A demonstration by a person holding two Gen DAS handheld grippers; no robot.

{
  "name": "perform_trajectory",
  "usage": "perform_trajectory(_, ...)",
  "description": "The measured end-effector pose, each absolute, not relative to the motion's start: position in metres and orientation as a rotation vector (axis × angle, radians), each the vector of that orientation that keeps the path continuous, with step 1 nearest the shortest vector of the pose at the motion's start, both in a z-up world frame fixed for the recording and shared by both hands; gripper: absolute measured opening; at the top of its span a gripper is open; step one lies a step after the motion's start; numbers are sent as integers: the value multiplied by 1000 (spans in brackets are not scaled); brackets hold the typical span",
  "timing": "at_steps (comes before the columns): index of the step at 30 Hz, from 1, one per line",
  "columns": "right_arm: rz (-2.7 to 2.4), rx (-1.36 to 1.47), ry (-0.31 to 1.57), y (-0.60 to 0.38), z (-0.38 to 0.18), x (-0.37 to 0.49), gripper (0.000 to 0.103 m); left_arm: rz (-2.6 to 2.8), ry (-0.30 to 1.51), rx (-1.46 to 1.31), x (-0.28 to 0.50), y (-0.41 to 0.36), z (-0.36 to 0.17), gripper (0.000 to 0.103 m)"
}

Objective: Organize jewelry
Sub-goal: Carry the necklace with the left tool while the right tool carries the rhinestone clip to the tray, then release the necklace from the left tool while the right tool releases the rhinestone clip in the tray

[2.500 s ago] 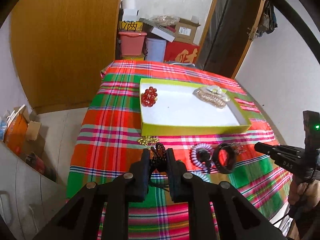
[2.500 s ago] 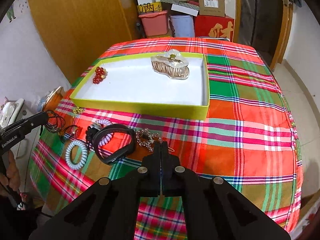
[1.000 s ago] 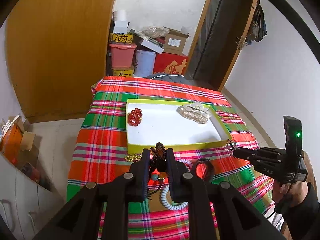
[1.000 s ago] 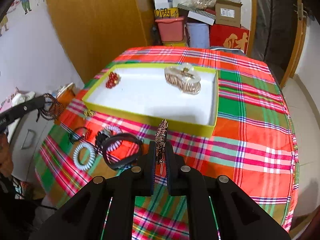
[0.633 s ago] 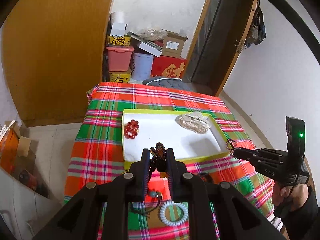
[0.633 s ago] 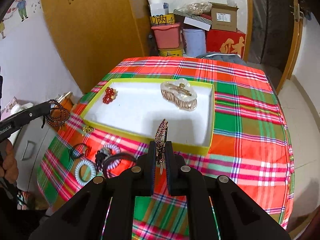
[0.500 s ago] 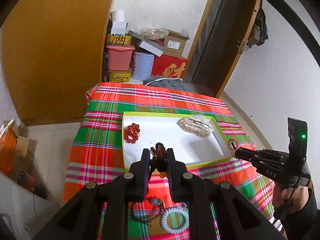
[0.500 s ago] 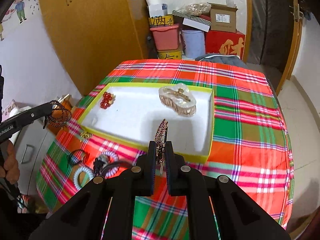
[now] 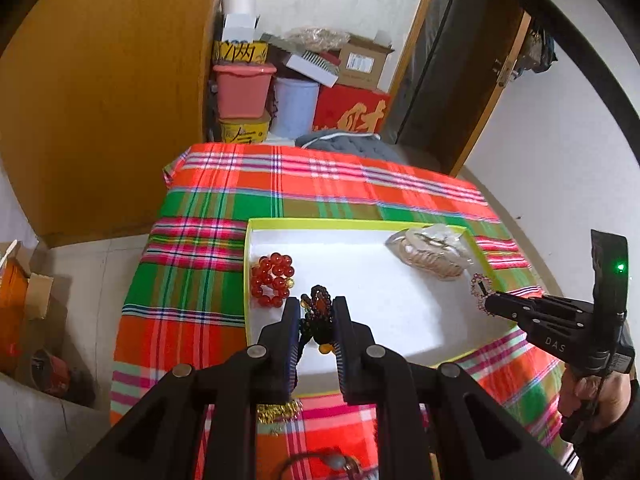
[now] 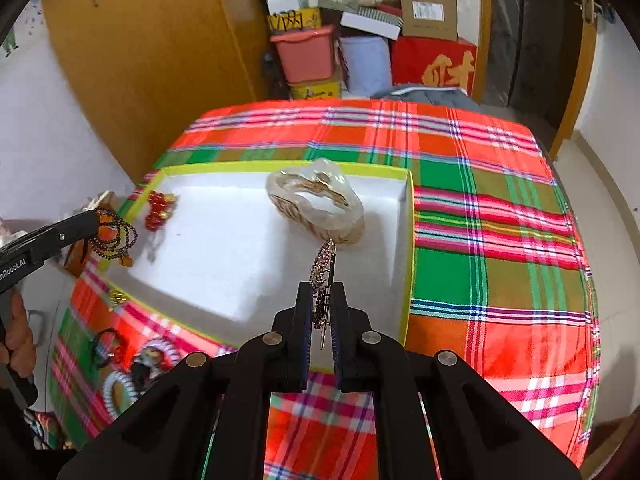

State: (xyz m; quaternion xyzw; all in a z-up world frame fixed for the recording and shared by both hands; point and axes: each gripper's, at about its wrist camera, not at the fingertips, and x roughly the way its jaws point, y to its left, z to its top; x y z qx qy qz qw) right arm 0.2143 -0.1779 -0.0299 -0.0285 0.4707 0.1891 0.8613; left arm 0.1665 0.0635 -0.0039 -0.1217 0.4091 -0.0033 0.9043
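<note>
Task stage: I judge this mid-way; two pieces are in the air over the box, two lie inside it, several wait outside.

Left hand-held gripper (image 9: 316, 322): narrow, clamped on a dark bead bracelet (image 9: 317, 312) with an amber bead hanging below; I hold it above the near left part of the box, just beside the red beads.

Right hand-held gripper (image 10: 321, 304): almost fully closed, pinching a sparkly brooch (image 10: 323, 270) edge-on, its tip pointing at the hair claw; I hold it above the near right part of the box.

Box (image 10: 408, 248): yellow-green walls, white floor, standing on the plaid-covered worktop (image 10: 500, 248).

Done, as I read it: a red bead bracelet (image 9: 273, 279) lies near the left wall and a pale hair claw (image 10: 316, 204) near the far right corner.

Left to do: lower and release both held pieces on the bare white floor, which has plenty of room in the middle.

Still on the worktop: a small gold piece (image 10: 117, 297) just outside the near wall, a white coil hair tie (image 10: 120, 392), and a dark tangle of bands (image 10: 140, 362) that I cannot sort into separate items.

Risk, my guess: the dangling bracelet could snag on the pads when I let go.
</note>
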Motion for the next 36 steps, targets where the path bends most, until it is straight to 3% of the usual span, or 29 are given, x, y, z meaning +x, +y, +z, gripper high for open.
perform_trajectory(16,359,-69,1040,-178,-50,231,9,37,928,-236,187,73,-41,17)
perform_trajectory(17,359,-71,1041,-177,-50,231,10,38,927,-231,188,72,-41,17)
perform_trajectory(19,358,-74,1035,-177,-50,230,21,48,928,-216,188,71,-41,18)
perform_trajectory(23,361,-67,1013,-179,-44,227,29,79,937,-196,187,68,-39,19)
perform_trajectory(36,398,-29,947,-187,-9,191,29,103,882,-223,142,75,-6,19)
